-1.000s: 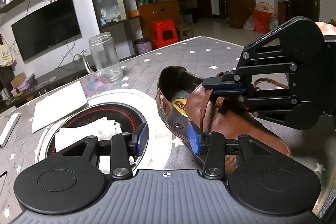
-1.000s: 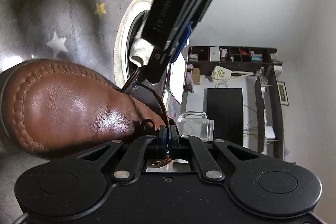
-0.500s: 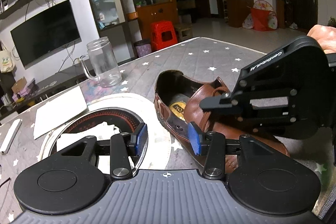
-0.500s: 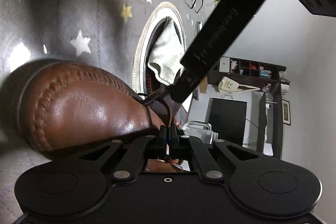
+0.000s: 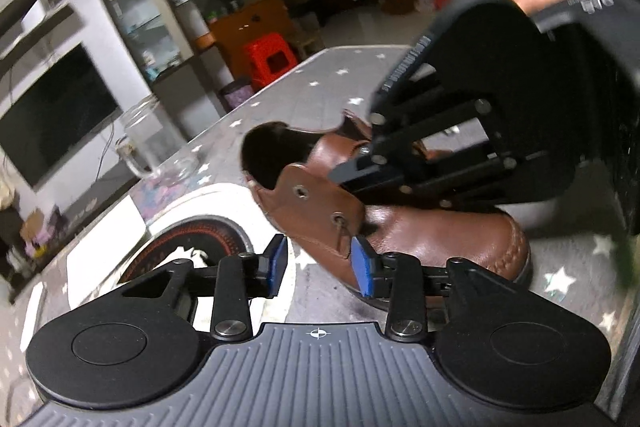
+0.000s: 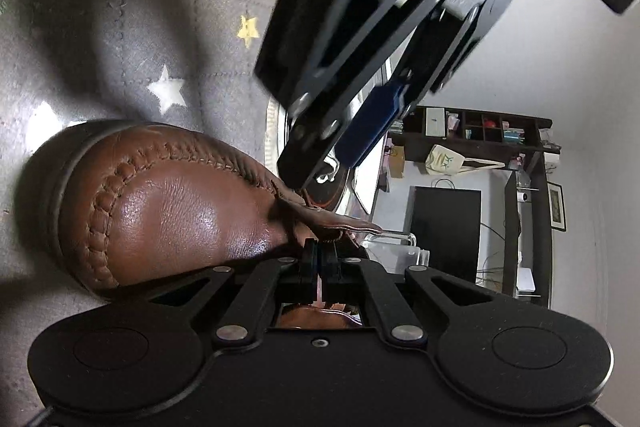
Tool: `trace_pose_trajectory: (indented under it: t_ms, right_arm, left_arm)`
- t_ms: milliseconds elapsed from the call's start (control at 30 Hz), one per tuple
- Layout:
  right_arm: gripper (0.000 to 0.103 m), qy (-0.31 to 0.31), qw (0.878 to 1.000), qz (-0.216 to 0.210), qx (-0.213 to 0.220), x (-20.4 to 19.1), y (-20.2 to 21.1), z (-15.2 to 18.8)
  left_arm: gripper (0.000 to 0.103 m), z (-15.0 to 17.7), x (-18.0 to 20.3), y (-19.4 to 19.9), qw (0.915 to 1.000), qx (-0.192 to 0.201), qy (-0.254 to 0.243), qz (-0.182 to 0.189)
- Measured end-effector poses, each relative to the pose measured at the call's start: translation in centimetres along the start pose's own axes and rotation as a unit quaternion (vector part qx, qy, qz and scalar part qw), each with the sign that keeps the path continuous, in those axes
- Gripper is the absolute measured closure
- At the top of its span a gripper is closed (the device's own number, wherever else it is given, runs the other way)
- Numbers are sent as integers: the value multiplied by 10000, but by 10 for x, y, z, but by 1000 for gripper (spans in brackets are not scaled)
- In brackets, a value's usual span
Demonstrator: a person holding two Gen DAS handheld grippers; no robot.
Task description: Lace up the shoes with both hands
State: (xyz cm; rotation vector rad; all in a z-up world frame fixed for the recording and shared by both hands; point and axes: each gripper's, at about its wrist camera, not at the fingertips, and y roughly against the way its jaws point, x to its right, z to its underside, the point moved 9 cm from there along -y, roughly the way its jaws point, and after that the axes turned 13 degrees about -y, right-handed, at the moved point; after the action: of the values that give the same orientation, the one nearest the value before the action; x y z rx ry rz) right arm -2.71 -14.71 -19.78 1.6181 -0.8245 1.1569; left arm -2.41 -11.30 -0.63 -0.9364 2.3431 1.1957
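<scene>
A grey desk [image 5: 344,75] printed with white stars carries a brown leather shoe [image 5: 420,231], lying near its middle beside a round black-and-white hotplate [image 5: 192,239]. A thin brown lace [image 5: 342,233] hangs from the lower eyelet of the shoe's side flap. The left tool [image 5: 320,265] sits low before that flap, blue pads spread, the lace end between them but untouched. The right tool [image 6: 319,259] is pressed together over the shoe's tongue; whether it pinches lace I cannot tell. A glass mug [image 5: 154,143] stands farther back.
</scene>
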Motion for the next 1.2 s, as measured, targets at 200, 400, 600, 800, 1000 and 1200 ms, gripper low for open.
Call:
trace_pose_trajectory:
  t_ms: [200,400,600,800,1000,1200]
  right_arm:
    - [101,-42,10000,6,29,0,2,1]
    - [101,-108,9999,34,36,2,5,0]
    - [78,-466,9986,232,31,14,23,-4]
    - [78,-837,9963,167,-5,6,43,-7]
    - [77,-1347,9905,147,-220,-3,56,1]
    - [77,-2066,9774,220,-383,-7,65,10]
  left_arm:
    - [91,1,0,-16,9991,-58,-325,272]
    - [100,2,4,-20,9986,-76,-492,190]
    - [101,5,0,-11,9996,-190,-29,-215]
    - [101,18,-16,13,9929,-454,290,-1062]
    - [101,40,-45,48,9782,-749,676,-1815]
    - [101,54,-53,61,9710,-948,868,-2018]
